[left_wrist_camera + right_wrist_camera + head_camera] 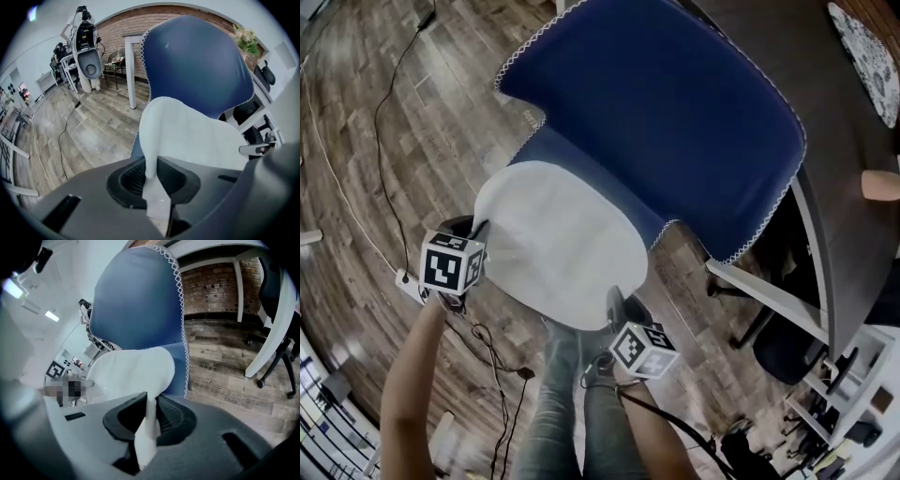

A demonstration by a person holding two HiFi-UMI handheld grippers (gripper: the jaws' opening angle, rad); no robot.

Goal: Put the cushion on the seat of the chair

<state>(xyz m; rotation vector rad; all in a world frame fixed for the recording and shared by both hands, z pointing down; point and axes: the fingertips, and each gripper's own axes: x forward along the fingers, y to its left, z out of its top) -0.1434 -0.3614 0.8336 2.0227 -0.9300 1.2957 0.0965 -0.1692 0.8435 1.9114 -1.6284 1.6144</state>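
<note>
Left gripper [151, 171] is clamped on the left edge of the cushion [562, 239], and right gripper [149, 416] is clamped on its near edge. The cushion spans the front of the chair [675, 103] seat [572, 155]. Floor [384, 141] is open at left; a desk [830, 150] crowds the right.

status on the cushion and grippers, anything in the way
Both shut on the cushion edge: left gripper, right gripper. Cushion held over the seat, not yet let go. Nothing seen in the way.
</note>
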